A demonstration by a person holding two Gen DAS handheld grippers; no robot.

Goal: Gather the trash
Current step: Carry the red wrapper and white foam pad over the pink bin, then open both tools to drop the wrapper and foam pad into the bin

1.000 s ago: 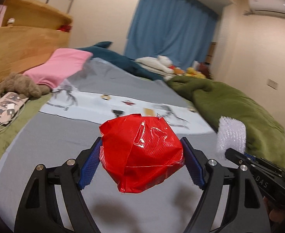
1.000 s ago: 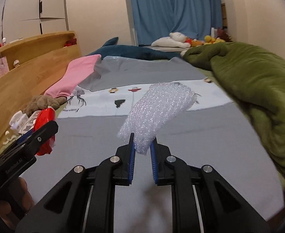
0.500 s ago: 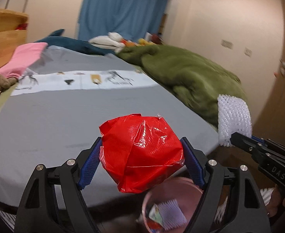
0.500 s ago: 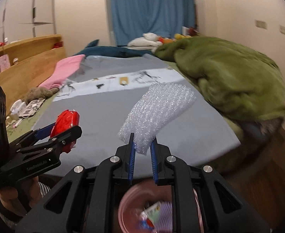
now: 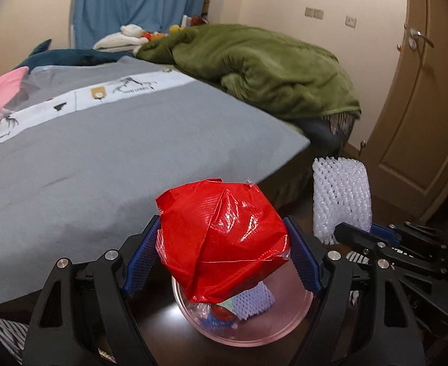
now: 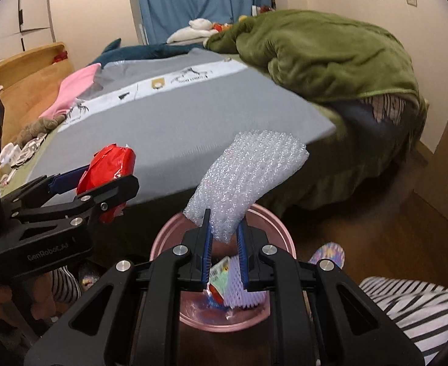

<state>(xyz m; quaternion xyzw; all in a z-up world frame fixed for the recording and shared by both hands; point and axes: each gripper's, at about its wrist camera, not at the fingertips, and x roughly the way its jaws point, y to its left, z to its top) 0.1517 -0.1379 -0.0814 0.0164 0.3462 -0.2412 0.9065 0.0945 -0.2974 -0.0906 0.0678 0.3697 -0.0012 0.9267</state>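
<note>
Red wrapper [image 5: 221, 244]: thin plastic film, glossy, crinkled, faint woven texture.
Foam net sleeve [image 6: 248, 183]: white plastic mesh, soft, bumpy, slightly translucent.
Bin [image 6: 280, 231]: pink plastic, smooth, mild sheen.
Left gripper [image 5: 222, 257] and right gripper [image 6: 224, 253]: black matt plastic frames, bright metal screws; fingers [image 5: 140, 256] faced with blue ribbed rubbery pads.
Bed cover [image 5: 117, 152]: grey cloth, matt, flat.
Blanket [image 5: 269, 70]: green fleece, plush.
Headboard [image 6: 26, 91]: light wood, smooth.
Floor [image 6: 407, 228]: dark wood, polished.

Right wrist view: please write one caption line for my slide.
Right tongs hold white foam netting above the pink bin; left tongs hold a red wrapper.
</note>
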